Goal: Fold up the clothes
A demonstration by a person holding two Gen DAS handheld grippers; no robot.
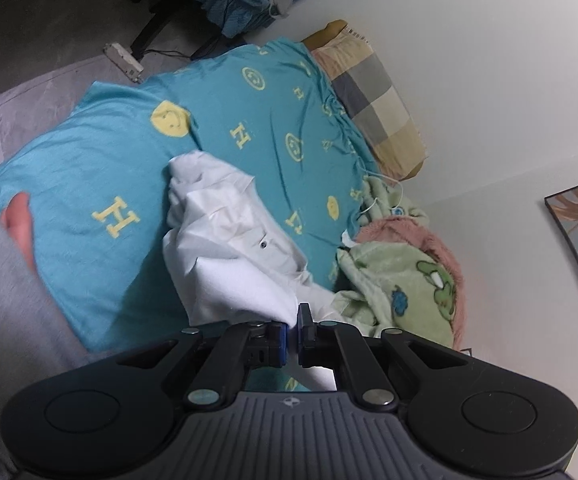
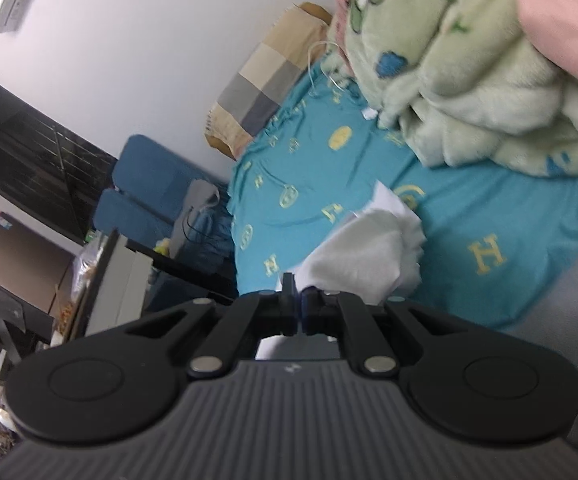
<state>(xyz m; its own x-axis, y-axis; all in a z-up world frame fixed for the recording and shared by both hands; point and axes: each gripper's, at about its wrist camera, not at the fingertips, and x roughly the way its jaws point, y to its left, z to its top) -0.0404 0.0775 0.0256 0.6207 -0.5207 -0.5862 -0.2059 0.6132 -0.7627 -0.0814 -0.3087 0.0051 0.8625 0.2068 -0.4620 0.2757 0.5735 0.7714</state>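
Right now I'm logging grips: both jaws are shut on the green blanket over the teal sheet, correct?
Not the blanket. Both the left gripper and the right gripper are shut on the white garment, as each wrist view shows; it hangs over the teal sheet.

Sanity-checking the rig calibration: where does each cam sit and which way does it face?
Left wrist: on the left gripper, angled down over the teal bedsheet toward the checked pillow; its own fingers pinch the white garment.
Right wrist: on the right gripper, looking down the bed to the room's clutter; fingers pinch the same garment.
Shared: garment, sheet, pillow, green blanket.
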